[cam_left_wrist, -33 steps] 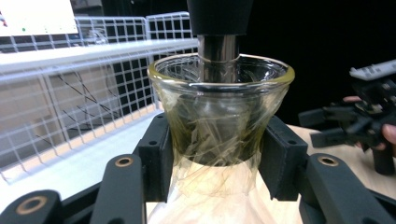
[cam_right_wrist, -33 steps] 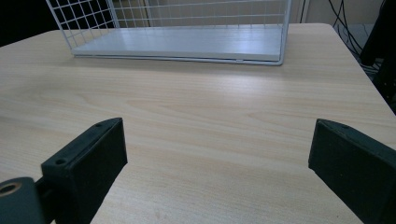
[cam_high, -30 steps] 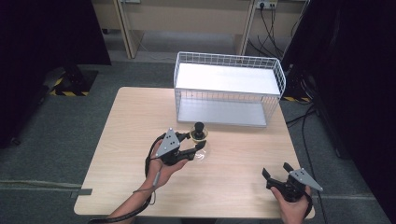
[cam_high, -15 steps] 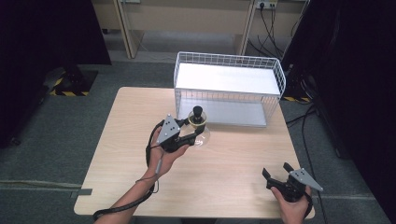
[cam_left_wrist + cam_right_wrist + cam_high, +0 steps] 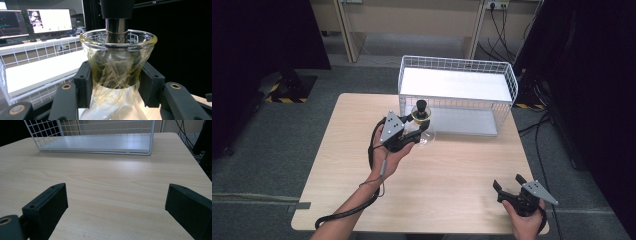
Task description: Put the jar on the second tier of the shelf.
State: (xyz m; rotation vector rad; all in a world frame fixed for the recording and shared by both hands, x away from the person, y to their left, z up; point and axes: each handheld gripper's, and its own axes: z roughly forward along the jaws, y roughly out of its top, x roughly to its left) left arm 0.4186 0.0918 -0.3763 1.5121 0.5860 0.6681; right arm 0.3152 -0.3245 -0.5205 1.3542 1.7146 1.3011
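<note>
Glass is what you're holding: one clear flask [image 5: 421, 131] with a dark stopper [image 5: 421, 107], pinched at its narrow neck by your left gripper [image 5: 404, 136], just in front of the white wire basket [image 5: 507, 80] and seemingly lifted off the counter [image 5: 452, 170]. Judge it rigid, slick and breakable, so squeeze gently; the neck under the flared rim is the sensible hold, since the rim stops it sliding down. Your right gripper [image 5: 512, 187] sits with jaws wide apart, holding nothing, near the counter's front corner. Count: one flask, one stopper, one basket, two grippers.
</note>
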